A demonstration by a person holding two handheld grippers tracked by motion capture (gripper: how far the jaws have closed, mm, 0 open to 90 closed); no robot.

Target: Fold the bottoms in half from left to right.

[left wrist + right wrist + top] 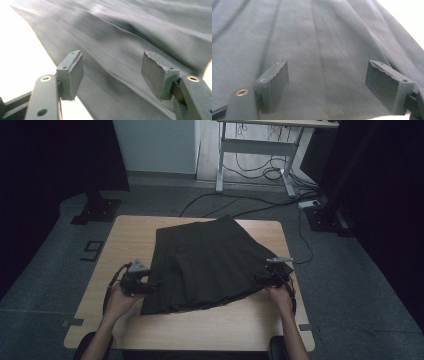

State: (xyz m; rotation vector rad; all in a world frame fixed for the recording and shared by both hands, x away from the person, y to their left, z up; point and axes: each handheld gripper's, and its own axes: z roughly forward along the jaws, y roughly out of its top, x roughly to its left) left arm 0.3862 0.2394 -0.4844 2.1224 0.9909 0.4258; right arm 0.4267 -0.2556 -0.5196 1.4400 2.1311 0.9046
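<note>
From the high view, we see a dark pleated fabric skirt (210, 265) lying spread on the light wooden surface (130, 232), its waist at the far end. Our left hand-held gripper (156, 283) sits at its near-left edge and our right hand-held gripper (257, 278) at its near-right edge. The laying-out looks largely done to us; any folding remains.

In the left gripper view, the jaws stand spread over the skirt (120, 50), pinching nothing; motion blur smears the cloth.

In the right gripper view, the jaws are likewise spread above the pleats (319, 45), and the hem is cut off.
</note>
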